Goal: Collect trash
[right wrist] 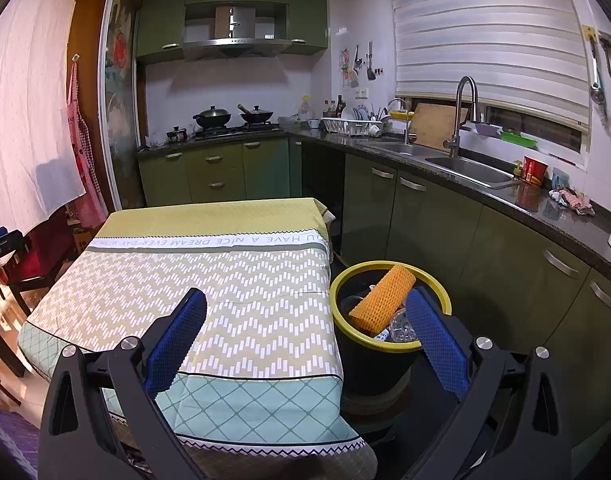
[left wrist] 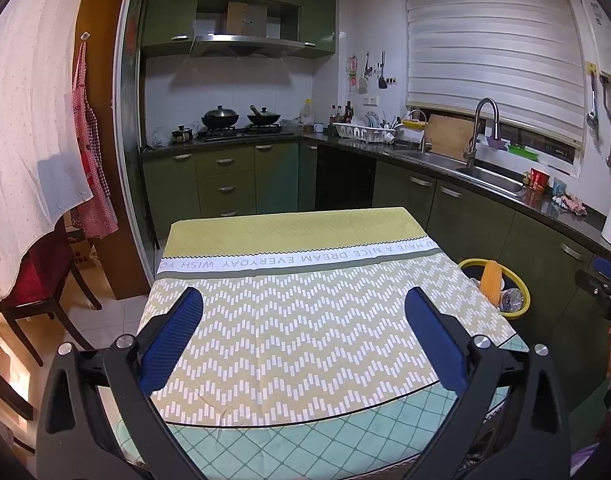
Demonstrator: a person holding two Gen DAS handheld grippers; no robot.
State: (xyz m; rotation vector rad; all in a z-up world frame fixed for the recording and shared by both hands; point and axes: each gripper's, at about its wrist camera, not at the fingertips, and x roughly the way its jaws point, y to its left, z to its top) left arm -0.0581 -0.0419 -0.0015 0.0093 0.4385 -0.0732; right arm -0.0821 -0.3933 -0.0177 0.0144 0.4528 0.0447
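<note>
Left tool (left wrist: 303,308) spread wide, empty, above patterned yellow-green cloth-covered tabletop (left wrist: 305,320). Right tool (right wrist: 305,310) spread wide, empty, over tabletop edge beside black yellow-rimmed round bin (right wrist: 347,280). Orange foam mesh sleeve (right wrist: 383,294) and clear crumpled plastic (right wrist: 401,326) inside bin.

Left gripper (left wrist: 303,330) agape over tablecloth (left wrist: 305,240)

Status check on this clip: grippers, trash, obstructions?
Left hand-held gripper open, empty. Right hand-held gripper open, empty. Orange foam net in yellow-rimmed bin. No obstructions visible.
</note>
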